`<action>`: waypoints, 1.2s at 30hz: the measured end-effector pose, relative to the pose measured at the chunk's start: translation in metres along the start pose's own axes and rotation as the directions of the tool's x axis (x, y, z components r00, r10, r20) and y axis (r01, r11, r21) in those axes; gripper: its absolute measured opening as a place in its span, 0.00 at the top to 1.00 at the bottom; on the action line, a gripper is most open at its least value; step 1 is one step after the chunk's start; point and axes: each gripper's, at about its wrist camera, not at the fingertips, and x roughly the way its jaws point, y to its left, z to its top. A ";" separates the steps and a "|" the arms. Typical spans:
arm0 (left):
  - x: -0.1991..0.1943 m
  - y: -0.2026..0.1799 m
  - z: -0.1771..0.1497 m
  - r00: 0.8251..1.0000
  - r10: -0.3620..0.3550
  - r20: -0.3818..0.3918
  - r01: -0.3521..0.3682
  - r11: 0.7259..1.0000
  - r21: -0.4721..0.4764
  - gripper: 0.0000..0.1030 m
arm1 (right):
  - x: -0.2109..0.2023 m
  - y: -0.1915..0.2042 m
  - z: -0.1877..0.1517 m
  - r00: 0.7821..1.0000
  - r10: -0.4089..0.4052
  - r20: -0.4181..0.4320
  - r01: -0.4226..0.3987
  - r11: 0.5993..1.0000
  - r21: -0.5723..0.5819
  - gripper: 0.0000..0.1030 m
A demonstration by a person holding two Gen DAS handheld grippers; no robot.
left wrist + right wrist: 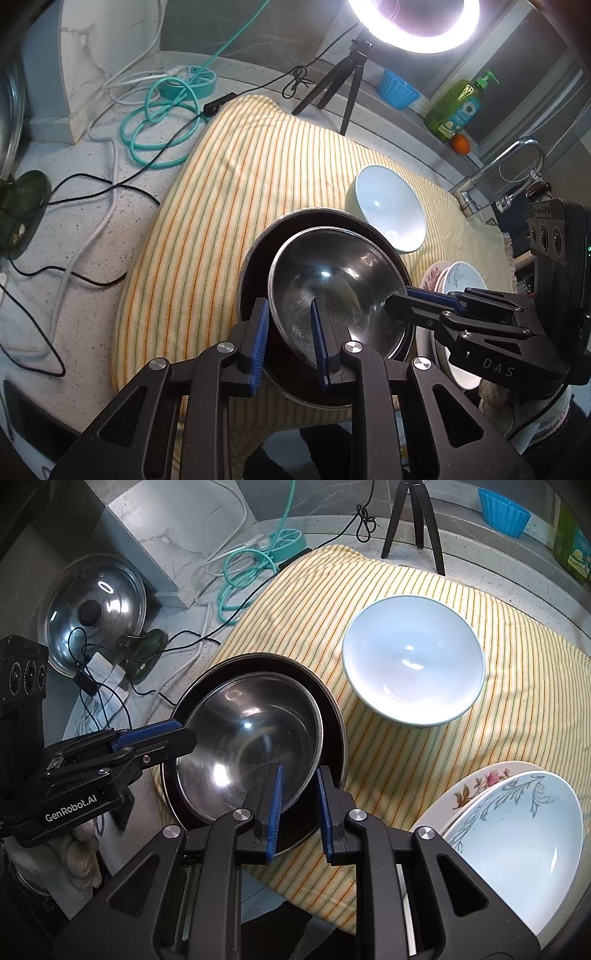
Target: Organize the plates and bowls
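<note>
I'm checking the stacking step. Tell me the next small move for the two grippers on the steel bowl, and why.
Probably lower the steel bowl the last bit into the dark pan, then open both. The left gripper and right gripper each pinch opposite rims, and the bowl sits tilted inside the pan, not yet level.

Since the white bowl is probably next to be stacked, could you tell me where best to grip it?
Grip the white bowl by its rim, coming from above with one finger inside and one outside. It sits upright and empty on the striped cloth, its wall flares wide, and its near edge stands clear of the other dishes.
</note>
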 end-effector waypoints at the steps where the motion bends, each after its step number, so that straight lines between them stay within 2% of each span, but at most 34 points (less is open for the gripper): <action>1: 0.000 0.000 0.000 1.000 0.001 0.001 -0.001 1.000 0.000 0.81 | 0.000 0.000 0.000 1.000 0.002 -0.002 -0.002 1.000 0.001 0.82; 9: -0.004 -0.004 0.002 1.000 -0.011 0.017 0.011 1.000 -0.002 0.81 | 0.001 0.005 -0.001 1.000 -0.008 0.005 0.008 1.000 -0.019 0.81; 12: -0.007 -0.005 0.004 1.000 -0.012 0.023 0.012 1.000 -0.001 0.79 | -0.003 0.005 -0.001 1.000 0.008 0.018 -0.008 1.000 -0.019 0.68; 16: -0.012 -0.008 0.007 0.999 -0.025 0.036 0.025 1.000 0.000 0.79 | -0.014 0.004 0.000 0.998 0.023 0.050 -0.022 1.000 -0.013 0.64; 17: -0.014 -0.009 0.008 0.999 -0.028 0.041 0.028 1.000 0.001 0.79 | -0.018 0.003 0.000 0.998 0.034 0.060 -0.033 0.999 -0.009 0.60; 18: -0.016 -0.010 0.009 0.998 -0.031 0.047 0.031 1.000 0.003 0.79 | -0.022 0.002 0.001 0.996 0.044 0.072 -0.044 0.999 -0.003 0.52; 23: -0.021 -0.017 0.018 0.996 -0.060 0.070 0.060 0.998 0.008 0.78 | -0.047 -0.008 0.004 0.988 0.068 0.137 -0.072 0.997 0.021 0.51; 29: -0.014 -0.026 0.030 0.993 -0.093 0.074 0.092 0.996 0.012 0.78 | -0.072 -0.038 0.007 0.981 0.046 0.187 -0.064 0.994 0.088 0.50; 31: -0.009 -0.031 0.035 0.992 -0.100 0.072 0.099 0.995 0.016 0.78 | -0.078 -0.053 0.009 0.980 0.027 0.198 -0.051 0.992 0.118 0.38; 36: 0.009 -0.041 0.049 0.992 -0.114 0.054 0.114 0.993 0.016 0.78 | -0.083 -0.094 0.013 0.977 0.005 0.212 -0.050 0.977 0.209 0.37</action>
